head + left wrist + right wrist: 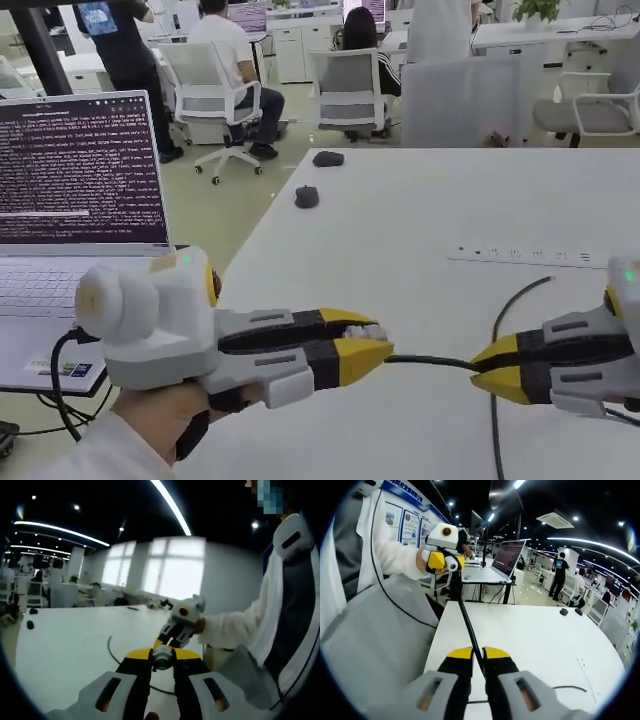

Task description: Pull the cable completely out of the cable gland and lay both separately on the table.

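Above the white table [400, 230], the left gripper [383, 338] has its jaws clamped on the cable gland [372, 329]. The right gripper [476, 365] pinches the black cable [430, 361], which runs straight between the two.

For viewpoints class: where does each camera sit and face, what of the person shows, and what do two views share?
Head view: headset, facing down at table, left gripper, right gripper; hand shows.
Left gripper view: on that gripper, facing the cable gland; sleeve shows.
Right gripper view: on that gripper, facing the cable; arm shows.
Shared: each gripper view shows the other gripper.
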Motion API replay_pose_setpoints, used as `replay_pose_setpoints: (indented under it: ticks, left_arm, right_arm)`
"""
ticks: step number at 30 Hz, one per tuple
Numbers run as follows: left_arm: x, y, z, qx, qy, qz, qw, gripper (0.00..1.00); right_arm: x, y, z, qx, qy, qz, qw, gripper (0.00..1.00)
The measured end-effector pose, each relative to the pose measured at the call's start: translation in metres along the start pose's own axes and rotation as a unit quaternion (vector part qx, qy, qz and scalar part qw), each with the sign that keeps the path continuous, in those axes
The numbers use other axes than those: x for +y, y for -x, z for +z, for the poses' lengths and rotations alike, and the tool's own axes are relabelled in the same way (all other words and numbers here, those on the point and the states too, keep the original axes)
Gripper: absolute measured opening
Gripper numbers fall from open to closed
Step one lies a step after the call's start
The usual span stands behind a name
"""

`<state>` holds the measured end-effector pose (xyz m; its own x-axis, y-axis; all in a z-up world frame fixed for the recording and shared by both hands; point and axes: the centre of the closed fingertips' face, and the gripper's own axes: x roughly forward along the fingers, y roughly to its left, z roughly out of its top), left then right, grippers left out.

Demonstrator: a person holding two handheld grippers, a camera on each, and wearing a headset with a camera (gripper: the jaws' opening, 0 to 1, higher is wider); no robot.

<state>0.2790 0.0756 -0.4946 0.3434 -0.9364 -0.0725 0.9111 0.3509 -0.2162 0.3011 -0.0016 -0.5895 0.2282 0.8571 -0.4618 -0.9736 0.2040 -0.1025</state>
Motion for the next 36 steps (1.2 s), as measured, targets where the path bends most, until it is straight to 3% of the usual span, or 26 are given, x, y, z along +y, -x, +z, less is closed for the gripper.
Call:
replay_pose_setpoints:
  ticks: [8,16,27,36]
  left_arm:
    - [0.005,0.003,-0.005,0.001,0.009,0.011,0.9999,0.16]
    - [0.01,0.0,-0.017,0.003,0.026,0.016,0.9995,0.16]
    - [0.021,-0.001,-0.029,0.004,0.048,0.029,0.9984,0.16]
    - [0.025,-0.005,-0.039,0.014,0.058,0.035,0.9976,0.17]
  right_arm:
    - [-0.012,-0.022,-0.038,0.037,-0.034,-0.013,0.9986,0.05]
    - [-0.03,-0.051,-0.081,0.074,-0.076,-0.026,0.994,0.05]
    - [-0.029,-0.076,-0.125,0.12,-0.087,-0.015,0.9888,0.06]
    - [-0.019,-0.082,-0.142,0.139,-0.084,-0.002,0.9867,0.07]
